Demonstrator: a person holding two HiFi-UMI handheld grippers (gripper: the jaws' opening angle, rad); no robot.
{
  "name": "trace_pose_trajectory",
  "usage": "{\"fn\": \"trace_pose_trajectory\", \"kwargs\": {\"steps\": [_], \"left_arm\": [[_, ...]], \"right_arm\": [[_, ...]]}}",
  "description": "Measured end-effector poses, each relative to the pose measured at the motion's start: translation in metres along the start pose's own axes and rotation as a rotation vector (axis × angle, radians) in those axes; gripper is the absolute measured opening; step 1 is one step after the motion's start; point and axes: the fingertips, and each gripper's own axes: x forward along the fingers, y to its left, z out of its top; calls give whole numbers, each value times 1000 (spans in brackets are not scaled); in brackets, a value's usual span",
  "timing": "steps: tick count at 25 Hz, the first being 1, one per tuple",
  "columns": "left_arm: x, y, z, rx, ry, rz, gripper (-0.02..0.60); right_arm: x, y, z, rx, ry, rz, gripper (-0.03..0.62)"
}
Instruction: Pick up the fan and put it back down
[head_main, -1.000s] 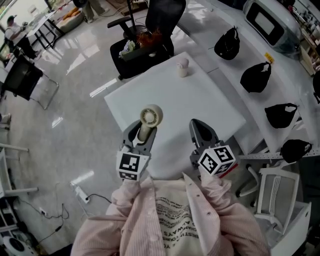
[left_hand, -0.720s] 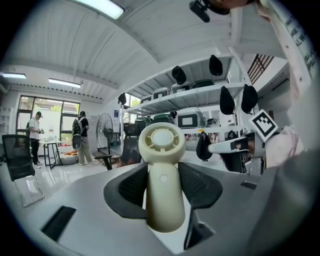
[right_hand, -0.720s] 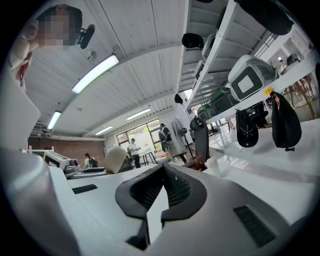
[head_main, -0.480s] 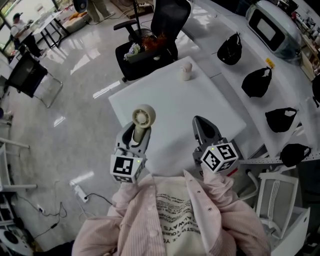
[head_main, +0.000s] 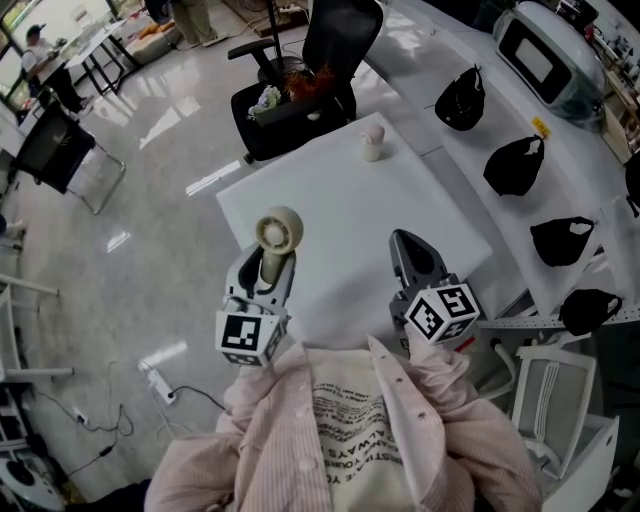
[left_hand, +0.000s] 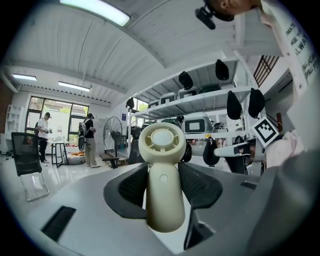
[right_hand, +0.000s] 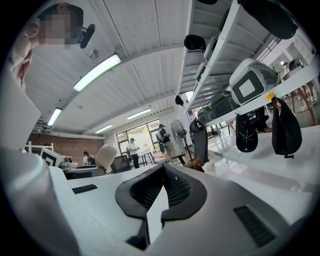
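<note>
A cream hand-held fan (head_main: 279, 231) with a round head stands upright in my left gripper (head_main: 265, 262), above the near left edge of the white table (head_main: 400, 200). In the left gripper view both dark pads press on the handle of the fan (left_hand: 162, 175), and my left gripper (left_hand: 164, 172) is shut on it, with the head sticking out past the jaws. My right gripper (head_main: 410, 245) hovers over the table's near right part. In the right gripper view the right gripper (right_hand: 163, 167) is shut, its tips meeting with nothing between them.
A small cream object (head_main: 372, 141) stands near the table's far edge. A black office chair (head_main: 300, 90) with items on its seat sits beyond the table. Black caps (head_main: 512, 152) hang along the white shelf at right. A white chair (head_main: 555, 390) stands at lower right.
My left gripper has risen with the fan and drifted a little to the left in the head view. The right gripper has kept still.
</note>
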Motion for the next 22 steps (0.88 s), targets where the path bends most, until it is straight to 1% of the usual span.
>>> {"fn": "trace_pose_trajectory", "kwargs": {"steps": [5,10,18,22], "left_arm": [[8,-1,-8,-7,24,-6,184],[25,-5,-23,-15,75,-32,184],[49,-8,-54,-28,162,-69,184],[67,-6,-72,-16,213,-94,183]], "right_arm": [[1,-4,-2,-9,10,-1,-2],[6,-7,-6,-33,27,1,-2],[16,-17,-18,-41,68,-3,-2],[24,-26,-25,-37,85,-13,-2]]}}
